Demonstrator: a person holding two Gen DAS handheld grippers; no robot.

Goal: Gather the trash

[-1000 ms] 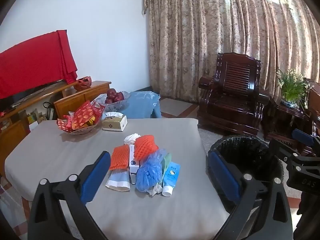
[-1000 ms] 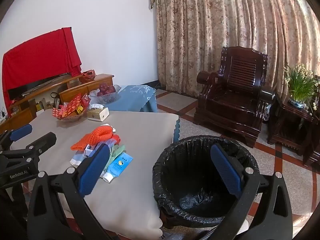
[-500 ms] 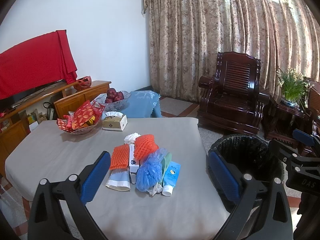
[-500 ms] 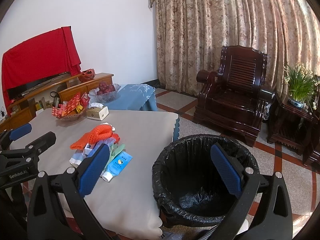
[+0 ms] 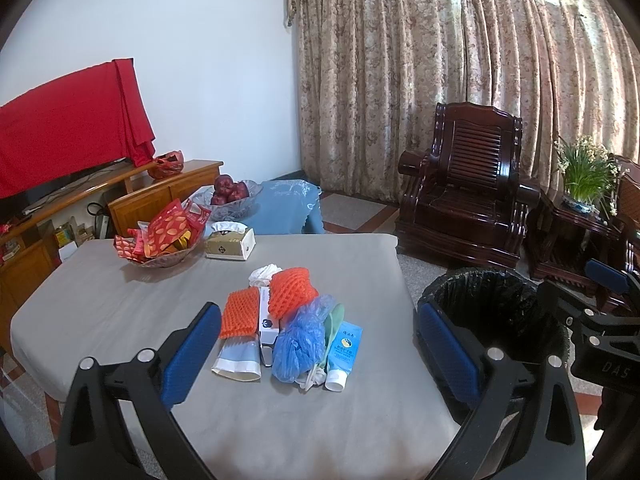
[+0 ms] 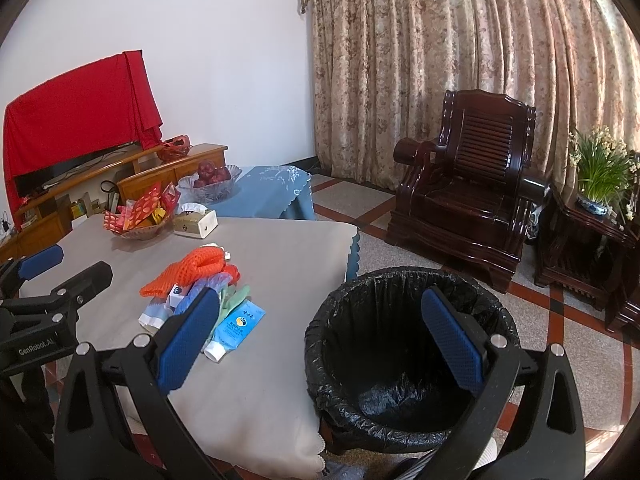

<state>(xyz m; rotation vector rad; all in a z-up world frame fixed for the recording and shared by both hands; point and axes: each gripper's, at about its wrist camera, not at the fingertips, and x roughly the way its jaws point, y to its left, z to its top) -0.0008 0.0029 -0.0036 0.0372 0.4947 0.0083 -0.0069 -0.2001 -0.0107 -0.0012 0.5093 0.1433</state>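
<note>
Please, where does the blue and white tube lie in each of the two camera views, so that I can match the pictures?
Left wrist view: the blue and white tube lies at the right end of the trash pile, lower centre, cap toward the camera.
Right wrist view: the tube lies left of centre, beside the near blue pad.
Shared landmark: the black-lined bin, right of the tube in both.

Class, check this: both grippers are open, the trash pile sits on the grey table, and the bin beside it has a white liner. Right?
Not quite. The right wrist view shows the bin has a black liner. The rest holds: left gripper and right gripper open, pile on the table.
</note>
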